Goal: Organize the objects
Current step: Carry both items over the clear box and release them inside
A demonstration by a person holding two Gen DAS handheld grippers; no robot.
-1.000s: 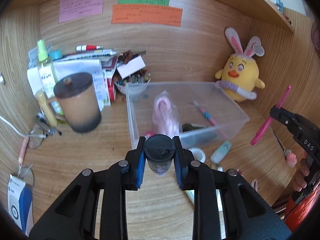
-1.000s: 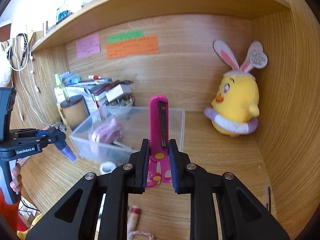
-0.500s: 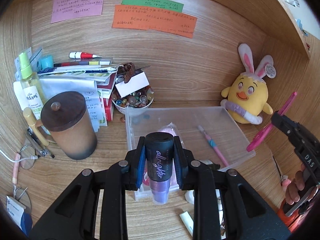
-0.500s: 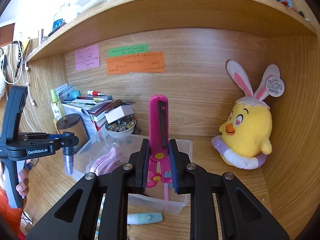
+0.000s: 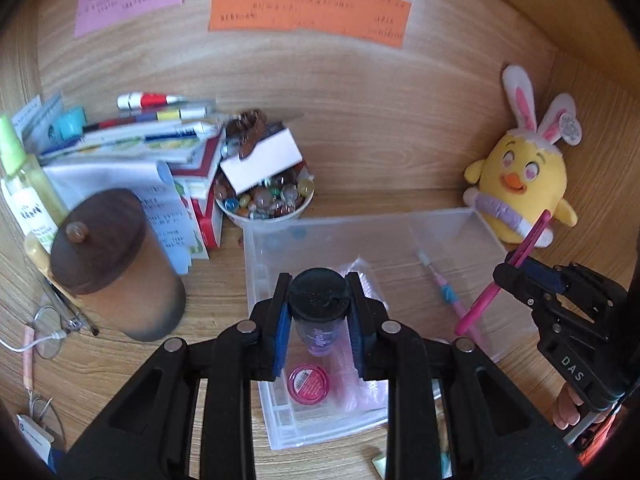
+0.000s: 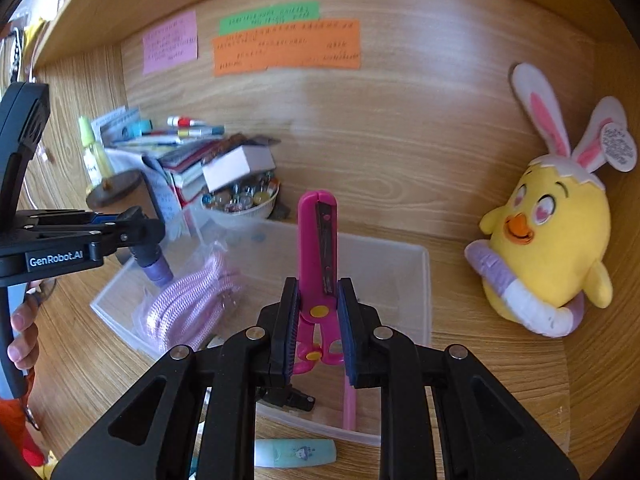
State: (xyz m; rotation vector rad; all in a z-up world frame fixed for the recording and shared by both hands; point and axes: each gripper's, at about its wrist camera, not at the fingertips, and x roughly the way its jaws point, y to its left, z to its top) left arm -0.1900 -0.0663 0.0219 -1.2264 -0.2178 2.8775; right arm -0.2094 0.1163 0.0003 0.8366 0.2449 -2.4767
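Black-capped purple bottle [image 5: 318, 316], pink scissors [image 6: 318, 256]

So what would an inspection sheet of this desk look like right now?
Surface: wooden desk, crowded on the left.
Job's things: clear bin holding a pink cord, a pen and a pink round tin; mint tube lies outside it.
Clutter: lidded mug, bowl of marbles, stack of papers, spray bottle.
Grippers: left gripper shut on a purple bottle; right gripper shut on pink scissors; both over the bin.
Cables: white cable, left edge.
Surroundings: sticky notes, chick toy.
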